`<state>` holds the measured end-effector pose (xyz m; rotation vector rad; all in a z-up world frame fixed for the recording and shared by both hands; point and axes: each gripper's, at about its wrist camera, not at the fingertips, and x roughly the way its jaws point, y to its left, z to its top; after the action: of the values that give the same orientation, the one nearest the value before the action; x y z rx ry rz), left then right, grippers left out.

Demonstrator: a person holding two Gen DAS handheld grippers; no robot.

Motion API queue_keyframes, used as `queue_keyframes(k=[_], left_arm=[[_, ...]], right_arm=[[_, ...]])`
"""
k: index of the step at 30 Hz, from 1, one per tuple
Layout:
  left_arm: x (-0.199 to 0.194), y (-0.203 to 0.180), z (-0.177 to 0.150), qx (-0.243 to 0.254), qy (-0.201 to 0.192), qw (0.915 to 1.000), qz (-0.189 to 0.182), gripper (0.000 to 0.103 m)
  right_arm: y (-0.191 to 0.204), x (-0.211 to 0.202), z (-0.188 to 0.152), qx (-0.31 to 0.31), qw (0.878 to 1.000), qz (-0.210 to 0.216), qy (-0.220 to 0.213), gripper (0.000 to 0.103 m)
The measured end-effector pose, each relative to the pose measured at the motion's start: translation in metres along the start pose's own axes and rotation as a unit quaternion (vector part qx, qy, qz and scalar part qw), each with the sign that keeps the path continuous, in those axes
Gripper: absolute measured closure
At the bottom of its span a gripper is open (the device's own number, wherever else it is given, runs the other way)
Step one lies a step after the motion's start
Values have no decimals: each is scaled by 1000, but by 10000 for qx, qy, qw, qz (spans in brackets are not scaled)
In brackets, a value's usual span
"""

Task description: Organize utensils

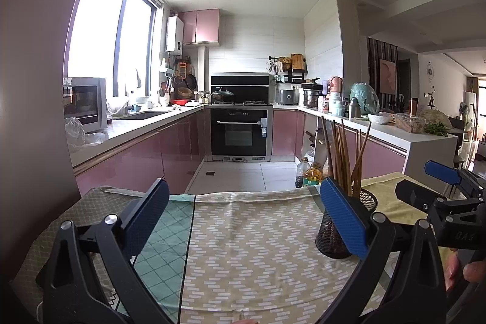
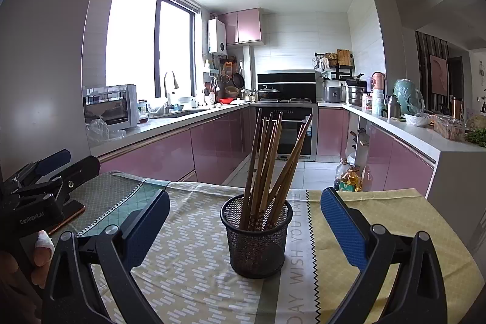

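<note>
A black mesh cup (image 2: 256, 236) stands upright on the patterned tablecloth (image 2: 194, 236), holding several brown chopsticks (image 2: 267, 160) that lean fanned out. My right gripper (image 2: 243, 226) is open, its blue pads on either side of the cup, a little short of it. In the left wrist view the same cup (image 1: 367, 202) sits behind the right pad, with the chopsticks (image 1: 343, 154) rising above. My left gripper (image 1: 243, 217) is open over bare cloth, left of the cup, with nothing between its fingers.
The table's far edge drops to a tiled kitchen floor (image 1: 243, 175). Oil bottles (image 2: 349, 176) stand on the floor beyond it. A flat phone-like object (image 2: 68, 217) lies under the left gripper's body (image 2: 39, 187). Pink cabinets and counters ring the room.
</note>
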<state>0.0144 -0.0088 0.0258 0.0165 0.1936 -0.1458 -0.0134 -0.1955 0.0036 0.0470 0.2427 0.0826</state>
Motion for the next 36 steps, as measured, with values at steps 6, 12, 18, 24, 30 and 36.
queue_keyframes(k=[6, 12, 18, 24, 30, 36], left_arm=[[-2, 1, 0, -20, 19, 10000, -10, 5], [-2, 1, 1, -16, 26, 10000, -14, 5], [-3, 1, 1, -15, 25, 10000, -3, 5], [-2, 0, 1, -18, 31, 10000, 3, 5], [-2, 0, 1, -16, 30, 10000, 1, 5], [-2, 0, 1, -22, 36, 10000, -2, 5]], right_arm=[[-1, -1, 0, 16, 10000, 6, 3, 7], [-1, -1, 0, 11, 10000, 0, -5, 7], [-1, -1, -1, 19, 10000, 12, 10, 7], [-1, 0, -2, 32, 10000, 13, 10, 7], [-1, 0, -3, 30, 10000, 5, 6, 7], [-1, -1, -4, 42, 10000, 8, 20, 7]])
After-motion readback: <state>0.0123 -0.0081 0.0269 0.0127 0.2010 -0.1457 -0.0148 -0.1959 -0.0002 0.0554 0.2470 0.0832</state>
